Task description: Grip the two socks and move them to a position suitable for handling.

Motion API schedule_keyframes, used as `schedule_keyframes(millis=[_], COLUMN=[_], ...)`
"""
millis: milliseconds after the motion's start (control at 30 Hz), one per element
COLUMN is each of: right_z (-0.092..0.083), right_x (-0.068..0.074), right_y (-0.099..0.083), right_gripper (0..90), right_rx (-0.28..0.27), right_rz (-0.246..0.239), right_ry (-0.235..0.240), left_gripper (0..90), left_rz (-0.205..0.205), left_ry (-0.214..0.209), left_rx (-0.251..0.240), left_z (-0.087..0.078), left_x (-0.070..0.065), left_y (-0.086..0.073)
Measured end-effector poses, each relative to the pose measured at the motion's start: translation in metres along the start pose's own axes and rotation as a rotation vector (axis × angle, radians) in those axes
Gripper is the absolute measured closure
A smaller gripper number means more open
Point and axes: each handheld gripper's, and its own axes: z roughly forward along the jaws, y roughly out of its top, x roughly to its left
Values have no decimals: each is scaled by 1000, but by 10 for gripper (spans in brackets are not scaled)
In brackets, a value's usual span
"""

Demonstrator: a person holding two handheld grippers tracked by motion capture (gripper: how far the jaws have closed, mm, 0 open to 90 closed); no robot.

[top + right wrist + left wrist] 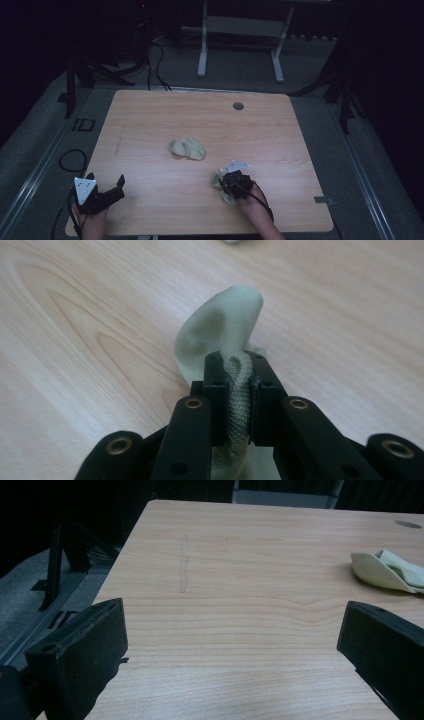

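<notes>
At the lower right of the high view, the right gripper (226, 181) is clamped on a pale green sock (235, 385) lying on the bench (150, 120). The left gripper (235, 645), at lower left, stands wide apart and holds nothing. A second sock (188, 148) lies mid-frame.

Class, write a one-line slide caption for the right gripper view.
Right gripper shut on a pale green sock, pinching a fold above the wooden table.
</notes>
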Motion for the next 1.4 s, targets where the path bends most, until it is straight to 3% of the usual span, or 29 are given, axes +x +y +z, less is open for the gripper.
schedule_keyframes(millis=[100, 300, 500, 733, 833, 933, 1033, 1067, 1100, 1133, 1233, 1300, 1367, 1400], right_z=[9, 10, 10, 12, 13, 9, -1, -5, -9, -12, -21, -26, -29, -30], right_x=[3, 15, 22, 30, 30, 27, 26, 25, 24, 22, 19, 17, 16, 15], right_y=[-7, -13, -20, -23, -20, -16, -11, -9, -8, -6, -4, -3, -4, -5], right_gripper=[791, 672, 470, 301, 217, 190, 192, 218, 322, 308, 316, 322, 326, 333], right_rx=[15, -18, -54, -68, -53, -63, -93, -109, -112, -106, -134, -150, -151, -154], right_rz=[8, 9, 35, 33, 38, 62, 45, 40, 37, 30, 30, 52, 43, 47], right_ry=[3, -36, -11, 1, 34, 73, 66, 54, 54, 71, 49, 57, 48, 50], left_gripper=[0, 0, 0, 0, 0, 0, 0, 0, 0, 31, 107, 156, 212, 255], left_rz=[1, 13, 74, 52, 58, 104, 141, 153, 166, 178, 211, 247, 283, 309], left_ry=[-4, -36, -60, -124, -176, -230, -303, -332, -361, -381, -476, -540, -603, -616], left_rx=[0, 15, 5, -9, 27, 52, 62, 75, 87, 92, 129, 164, 188, 197], left_z=[0, 1, 0, 0, 0, -1, -3, -3, -3, -3, -2, 0, 1, 2], left_x=[0, -2, -10, -14, -18, -27, -38, -42, -47, -52, -68, -79, -90, -96], left_y=[0, 0, 0, 1, 2, 4, 6, 6, 6, 6, 8, 10, 11, 12])
